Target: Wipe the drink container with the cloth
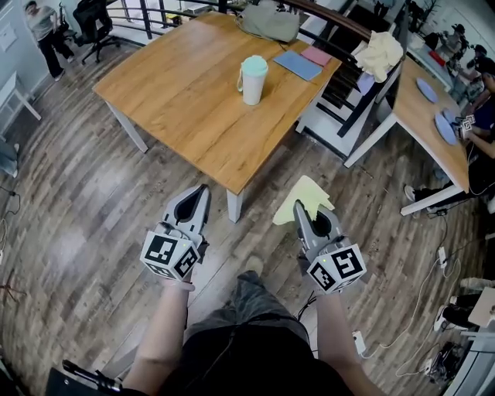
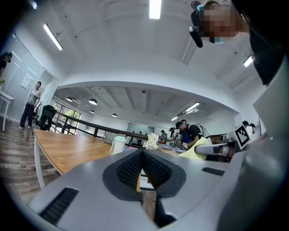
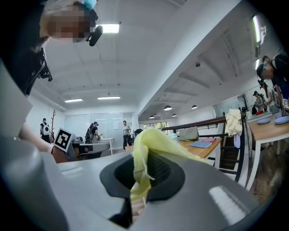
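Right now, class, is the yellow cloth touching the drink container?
Apart. The head view shows the cloth held by the right gripper over the floor; the drink container stands on the table beyond.

Two grippers [image 1: 203,190] [image 1: 298,206], one yellow cloth [image 1: 309,191], one drink container [image 1: 252,80], two wooden tables [image 1: 178,100] [image 1: 421,108].

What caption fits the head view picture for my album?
Right claw pinches a yellow cloth, left claw shut and empty, both short of the table with the cup.

Open-plan office, wooden tables [image 1: 178,100], swivel chair [image 1: 93,19]
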Tool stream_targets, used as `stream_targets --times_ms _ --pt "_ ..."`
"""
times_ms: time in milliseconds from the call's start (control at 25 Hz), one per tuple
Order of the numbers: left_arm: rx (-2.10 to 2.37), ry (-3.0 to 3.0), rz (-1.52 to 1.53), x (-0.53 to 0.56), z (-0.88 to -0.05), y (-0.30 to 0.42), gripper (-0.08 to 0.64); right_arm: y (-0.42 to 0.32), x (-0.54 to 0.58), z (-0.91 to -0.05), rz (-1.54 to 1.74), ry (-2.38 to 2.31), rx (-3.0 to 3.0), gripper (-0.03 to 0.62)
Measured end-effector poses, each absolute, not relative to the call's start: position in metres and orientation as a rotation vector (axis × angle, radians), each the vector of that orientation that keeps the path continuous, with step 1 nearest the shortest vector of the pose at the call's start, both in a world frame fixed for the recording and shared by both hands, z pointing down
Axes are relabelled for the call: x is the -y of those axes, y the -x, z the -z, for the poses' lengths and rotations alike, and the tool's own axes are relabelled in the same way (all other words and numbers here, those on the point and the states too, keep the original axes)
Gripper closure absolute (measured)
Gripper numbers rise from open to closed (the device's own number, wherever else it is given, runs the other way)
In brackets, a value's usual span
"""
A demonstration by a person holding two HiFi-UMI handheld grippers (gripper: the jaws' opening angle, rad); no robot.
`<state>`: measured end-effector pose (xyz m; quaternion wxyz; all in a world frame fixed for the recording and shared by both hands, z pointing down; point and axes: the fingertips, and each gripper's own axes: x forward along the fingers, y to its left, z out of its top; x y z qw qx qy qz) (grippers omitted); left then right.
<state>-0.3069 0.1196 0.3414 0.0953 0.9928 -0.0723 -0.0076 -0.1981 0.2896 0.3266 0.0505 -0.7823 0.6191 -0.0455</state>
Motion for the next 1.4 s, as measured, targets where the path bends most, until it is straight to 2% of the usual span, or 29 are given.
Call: stream_targets --times_ms 720,1400 --pt "0.219 -2.952 0.057 -0.064 -0.344 0.156 0.565 0.074 -0.225 -0.335 0.157 2.26 -2.019 0.575" --pt "0.233 -2.962 0.074 -0.028 -0.333 0.082 0.565 0.013 -0.166 -0.341 0.187 2.153 -2.126 0.575"
